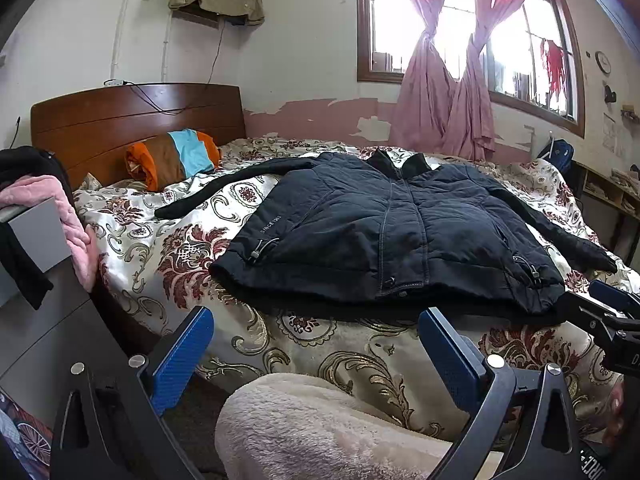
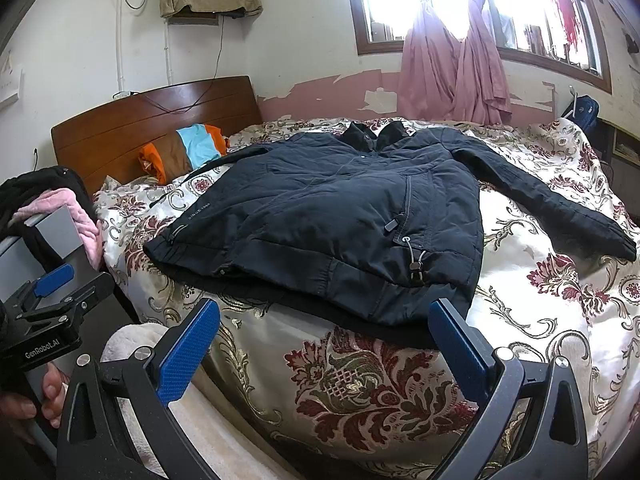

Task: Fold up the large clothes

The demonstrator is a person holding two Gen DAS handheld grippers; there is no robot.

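Jacket [image 1: 384, 224] lies flat and zipped on the bed [image 1: 168, 256], both sleeves spread outward, hem toward the bed's near edge. No fold shows yet, so all folding remains. Left tongs [image 1: 316, 344] and right tongs [image 2: 324, 344] gape wide, empty, just short of the hem.

Too small to read at frame centre — lettering above "SINCE" on jacket [image 1: 392, 224]; right sleeve end hidden behind right gripper [image 1: 616, 312].

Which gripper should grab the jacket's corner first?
Probably the right gripper: it is open, with the jacket's near hem corner just beyond its right finger. The left gripper faces the hem's middle.
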